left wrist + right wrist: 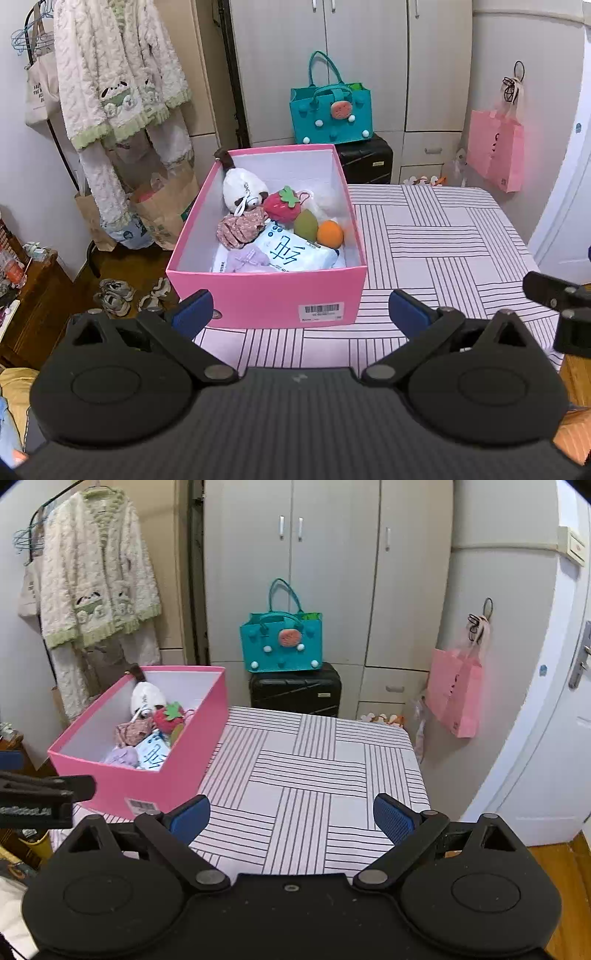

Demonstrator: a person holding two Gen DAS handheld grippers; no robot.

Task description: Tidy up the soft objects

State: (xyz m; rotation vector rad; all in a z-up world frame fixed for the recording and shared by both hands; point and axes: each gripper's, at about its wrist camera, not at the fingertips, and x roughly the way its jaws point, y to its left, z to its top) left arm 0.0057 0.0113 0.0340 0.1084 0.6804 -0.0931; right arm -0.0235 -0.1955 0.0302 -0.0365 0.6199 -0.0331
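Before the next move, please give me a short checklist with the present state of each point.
1. Left gripper open and empty: ok.
2. Right gripper open and empty: ok.
3. Soft items such as strawberry plush and tissue pack inside pink box: ok.
4. Nothing loose on striped tablecloth: ok, in the part visible.
5. Box fully on the table: cannot tell; its left edge sits near the table edge.
6. Lid available: cannot tell, none in view.
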